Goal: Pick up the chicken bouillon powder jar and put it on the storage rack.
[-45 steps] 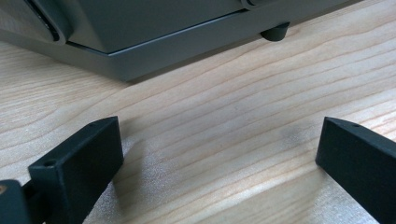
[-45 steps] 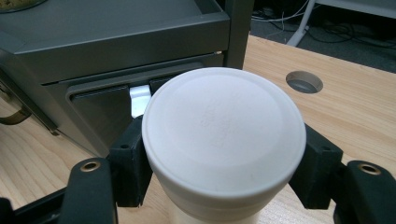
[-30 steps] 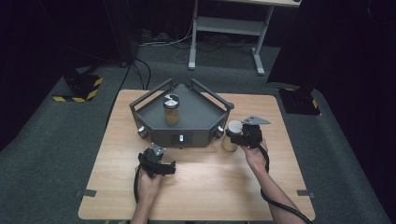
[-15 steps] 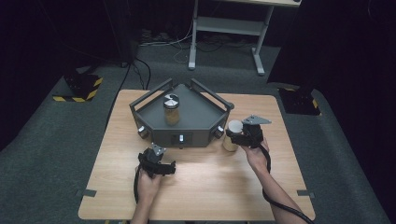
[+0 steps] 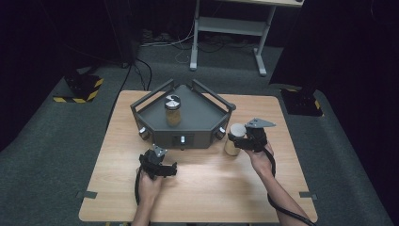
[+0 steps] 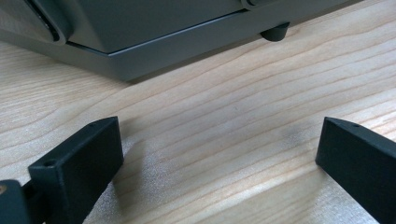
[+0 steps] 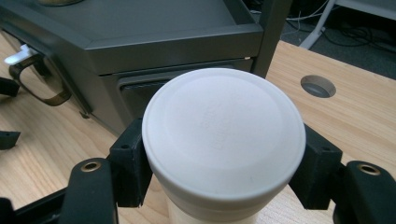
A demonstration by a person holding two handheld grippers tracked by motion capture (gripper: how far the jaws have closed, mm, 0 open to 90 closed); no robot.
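Note:
A jar with a white lid [image 5: 234, 138] [image 7: 224, 133] stands on the wooden table [image 5: 207, 183] by the right front corner of the dark grey tray stand [image 5: 197, 115]. My right gripper [image 5: 244, 141] [image 7: 224, 158] is shut on that jar, one jaw on each side just under the lid. A second jar [image 5: 172, 109] with a silver-and-black lid stands upright on the tray stand. My left gripper [image 5: 157, 165] [image 6: 219, 149] rests low on the table in front of the stand, jaws wide open with bare wood between them.
The tray stand's raised rails [image 5: 150, 96] frame its back edges, and knobs [image 5: 143, 133] stick out of its front corners. A round hole [image 7: 318, 86] is cut into the tabletop right of the stand. A metal table frame [image 5: 228, 28] and cables lie on the floor behind.

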